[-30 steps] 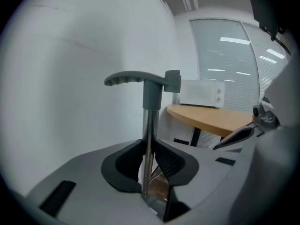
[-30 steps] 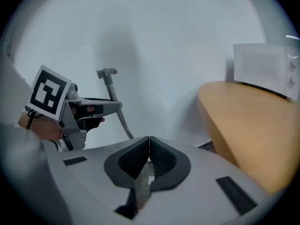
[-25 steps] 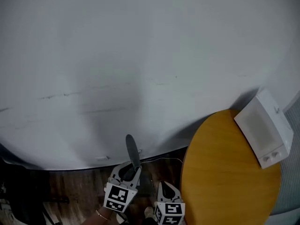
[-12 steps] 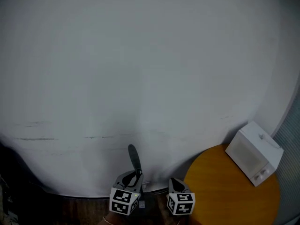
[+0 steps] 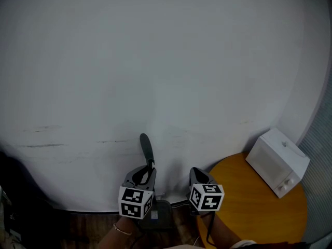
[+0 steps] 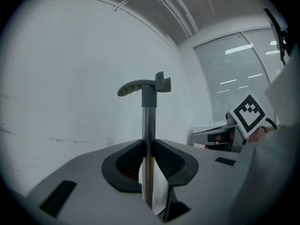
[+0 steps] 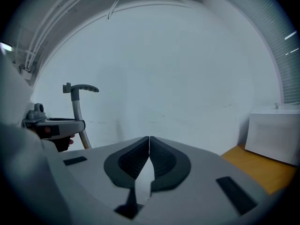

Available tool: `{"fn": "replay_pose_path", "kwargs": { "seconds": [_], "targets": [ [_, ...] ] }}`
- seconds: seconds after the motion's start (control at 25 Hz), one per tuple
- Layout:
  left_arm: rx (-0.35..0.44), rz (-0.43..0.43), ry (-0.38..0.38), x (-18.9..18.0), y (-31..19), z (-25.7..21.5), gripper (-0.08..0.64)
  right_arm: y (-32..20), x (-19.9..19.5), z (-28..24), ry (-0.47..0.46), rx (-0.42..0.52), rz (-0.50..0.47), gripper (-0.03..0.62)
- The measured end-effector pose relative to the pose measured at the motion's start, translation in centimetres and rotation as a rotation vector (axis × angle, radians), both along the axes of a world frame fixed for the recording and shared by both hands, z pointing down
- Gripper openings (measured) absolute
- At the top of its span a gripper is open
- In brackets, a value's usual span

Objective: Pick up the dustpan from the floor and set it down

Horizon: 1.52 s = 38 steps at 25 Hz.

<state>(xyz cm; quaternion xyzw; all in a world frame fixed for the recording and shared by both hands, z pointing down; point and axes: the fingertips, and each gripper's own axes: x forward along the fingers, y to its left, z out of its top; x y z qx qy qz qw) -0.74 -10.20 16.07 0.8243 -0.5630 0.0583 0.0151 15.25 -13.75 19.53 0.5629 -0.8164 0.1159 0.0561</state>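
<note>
Head view gives us a pale wall (image 5: 155,61) filling most of the frame, close ahead of both tongs.

**Task item.** The dustpan (image 5: 147,149) stands upright just before the wall.
- The left tongs (image 5: 149,171) are clamped on it. The left gripper view shows both pads pressing its metal pole (image 6: 148,125) from either side.
- Its grey handle (image 6: 138,85) sits at the top of the pole.
- A dark part beneath the left tongs looks to be the pan (image 5: 160,214). We cannot tell whether it clears the floor (image 5: 88,224).

**Right tongs.** The right tongs (image 5: 195,173) carry nothing. The right gripper view shows their jaws closed together.

**Surroundings.**
- A round orange worktop (image 5: 249,206) lies just right of the right tongs.
- A white box (image 5: 277,162) sits at its far edge, against the wall.
- Blinds (image 5: 322,139) close the right margin.
- Pipes (image 6: 173,3) run along the ceiling in the left gripper view.

**Clearance.**
- The wall bars the way ahead and the worktop rim bounds the right.
- A dark strip of wood floor runs left of the dustpan along the wall's foot. We cannot make out the dim shapes at its far left.
- The two tongs sit side by side with a gap between them.

**Markings.** Black-and-white square markers cover the cubes (image 5: 135,202) on both tongs. The box carries two small knobs (image 5: 286,183), and any lettering there is too small to read.
</note>
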Motion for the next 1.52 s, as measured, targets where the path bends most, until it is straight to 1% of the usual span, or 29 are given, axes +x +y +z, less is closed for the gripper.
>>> {"fn": "replay_pose_path", "kwargs": {
  "seconds": [0.24, 0.48, 0.72, 0.92, 1.04, 1.24, 1.52],
  "targets": [
    [-0.003, -0.011, 0.002, -0.2, 0.7, 0.6, 0.087, 0.5, -0.3, 0.6, -0.002, -0.014, -0.021, 0.032],
    [-0.005, -0.062, 0.008, -1.5, 1.7, 0.8, 0.087, 0.1, -1.7, 1.3, -0.014, -0.04, -0.076, 0.032],
    [-0.011, -0.157, 0.027, -4.8, 3.5, 1.2, 0.087, 0.6, -5.0, 3.1, -0.019, -0.078, -0.16, 0.032],
    [-0.015, -0.189, 0.026, -7.7, 5.1, 1.5, 0.087, 1.8, -8.3, 3.8, -0.006, -0.089, -0.203, 0.032],
    [-0.008, -0.185, 0.02, -9.3, 5.7, 1.2, 0.087, 2.3, -10.1, 3.3, -0.007, -0.073, -0.203, 0.032],
    [0.006, -0.156, 0.009, -11.6, 6.6, 1.1, 0.087, 3.0, -13.0, 2.6, 0.007, -0.049, -0.186, 0.032],
    [-0.002, -0.122, 0.02, -14.7, 7.0, 1.6, 0.087, 4.0, -16.4, 3.2, 0.023, -0.061, -0.156, 0.032]
  ]
}}
